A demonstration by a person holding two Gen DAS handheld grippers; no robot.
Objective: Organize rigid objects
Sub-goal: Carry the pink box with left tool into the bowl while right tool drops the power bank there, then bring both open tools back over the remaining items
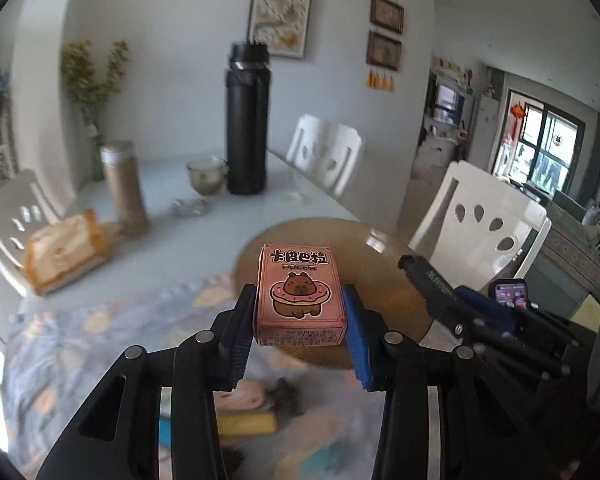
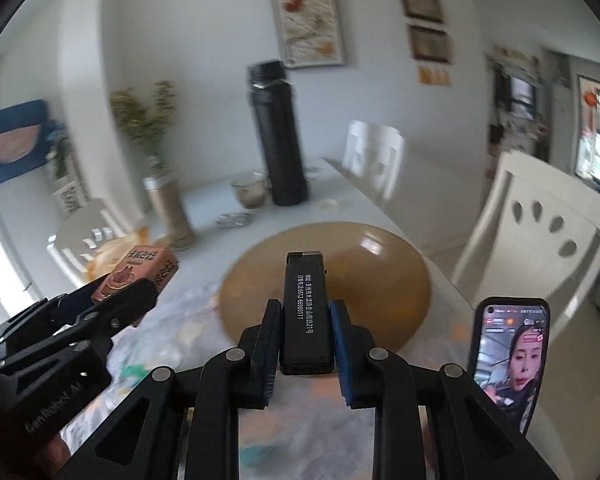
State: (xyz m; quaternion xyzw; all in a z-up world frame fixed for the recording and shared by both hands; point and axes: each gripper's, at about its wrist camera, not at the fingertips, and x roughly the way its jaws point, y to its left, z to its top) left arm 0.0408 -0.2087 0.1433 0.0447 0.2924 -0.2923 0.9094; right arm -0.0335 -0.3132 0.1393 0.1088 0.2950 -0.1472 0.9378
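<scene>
Above the amber bowl, left gripper jaws clamp the pink card box, right gripper jaws the black lighter; next, probably lowering both into it.

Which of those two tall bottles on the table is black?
The taller flask beside the glass cup; the shorter bottle is tan with a silver cap.

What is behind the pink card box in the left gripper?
Behind the pink card box lies the round brown bowl; the box hides part of its near side.
</scene>
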